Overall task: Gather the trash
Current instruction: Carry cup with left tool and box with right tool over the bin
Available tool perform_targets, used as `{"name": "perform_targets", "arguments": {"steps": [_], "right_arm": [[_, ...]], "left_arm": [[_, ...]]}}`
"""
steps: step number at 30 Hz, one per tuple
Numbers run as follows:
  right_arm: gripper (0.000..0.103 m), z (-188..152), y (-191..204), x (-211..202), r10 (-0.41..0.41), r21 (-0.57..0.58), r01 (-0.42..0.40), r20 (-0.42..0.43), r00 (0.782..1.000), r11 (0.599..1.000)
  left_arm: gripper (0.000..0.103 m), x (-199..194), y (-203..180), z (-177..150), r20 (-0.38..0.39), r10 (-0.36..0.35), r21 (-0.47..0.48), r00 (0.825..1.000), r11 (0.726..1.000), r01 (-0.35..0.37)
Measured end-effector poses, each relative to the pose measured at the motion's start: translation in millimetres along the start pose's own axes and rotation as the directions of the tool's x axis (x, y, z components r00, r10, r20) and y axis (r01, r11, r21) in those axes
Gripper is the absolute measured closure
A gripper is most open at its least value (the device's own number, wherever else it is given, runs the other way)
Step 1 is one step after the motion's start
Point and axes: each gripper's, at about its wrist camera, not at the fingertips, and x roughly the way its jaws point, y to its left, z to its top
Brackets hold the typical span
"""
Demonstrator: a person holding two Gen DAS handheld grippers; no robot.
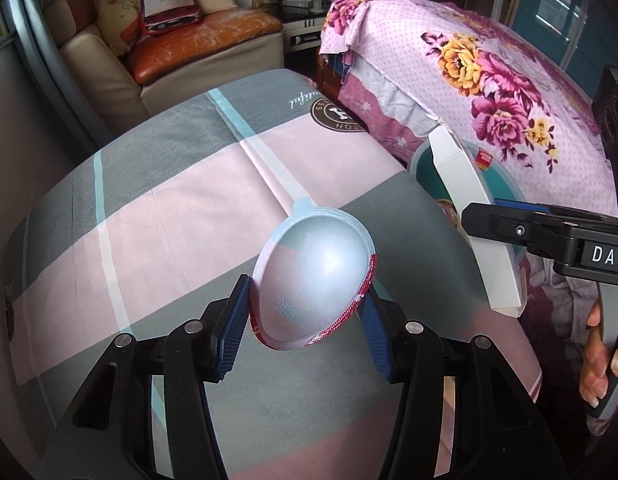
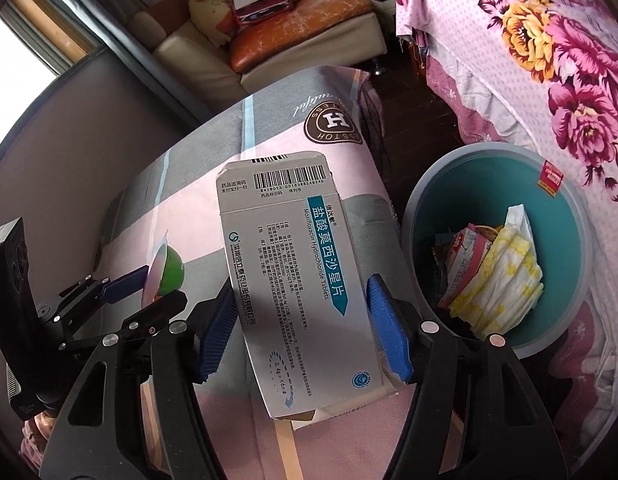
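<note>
My left gripper [image 1: 307,318] is shut on an egg-shaped snack cup [image 1: 313,280] with a silvery foil side and red crimped rim, held above the striped bedsheet [image 1: 169,208]. From the right wrist view that cup [image 2: 165,276] shows a green shell in the left gripper [image 2: 137,280]. My right gripper [image 2: 299,326] is shut on a flat white medicine box [image 2: 293,276] with a barcode and teal label. In the left wrist view the box [image 1: 473,220] appears edge-on, clamped by the right gripper [image 1: 493,224] over the bin. The teal trash bin [image 2: 469,200] stands right of the box.
The bin holds crumpled wrappers and a white-yellow diaper [image 2: 497,276]. A floral pink bedspread [image 1: 489,64] rises behind the bin. A beige sofa [image 1: 181,52] with cushions and a bottle-shaped pillow [image 1: 169,0] stands at the back. A hand [image 1: 601,356] grips the right tool.
</note>
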Motion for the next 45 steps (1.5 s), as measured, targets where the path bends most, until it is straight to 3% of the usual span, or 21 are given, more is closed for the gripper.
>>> {"name": "perform_targets", "arguments": {"steps": [21, 35, 45], "right_arm": [[0.041, -2.6, -112.5, -46.3, -0.005, 0.216, -0.024, 0.130, 0.991, 0.976], [0.041, -12.7, -172.9, -70.5, -0.139, 0.288, 0.090, 0.153, 0.978, 0.953], [0.041, -8.6, -183.3, -59.9, -0.181, 0.296, 0.139, 0.121, 0.976, 0.945]], "left_arm": [[0.049, 35.1, -99.0, 31.6, -0.077, -0.006, 0.131, 0.997, 0.991, 0.016], [0.049, 67.1, -158.8, 47.2, -0.118, -0.056, 0.194, 0.991, 0.978, 0.078], [0.048, 91.6, -177.0, 58.6, -0.142, -0.072, 0.209, 0.987, 0.973, 0.101]]}}
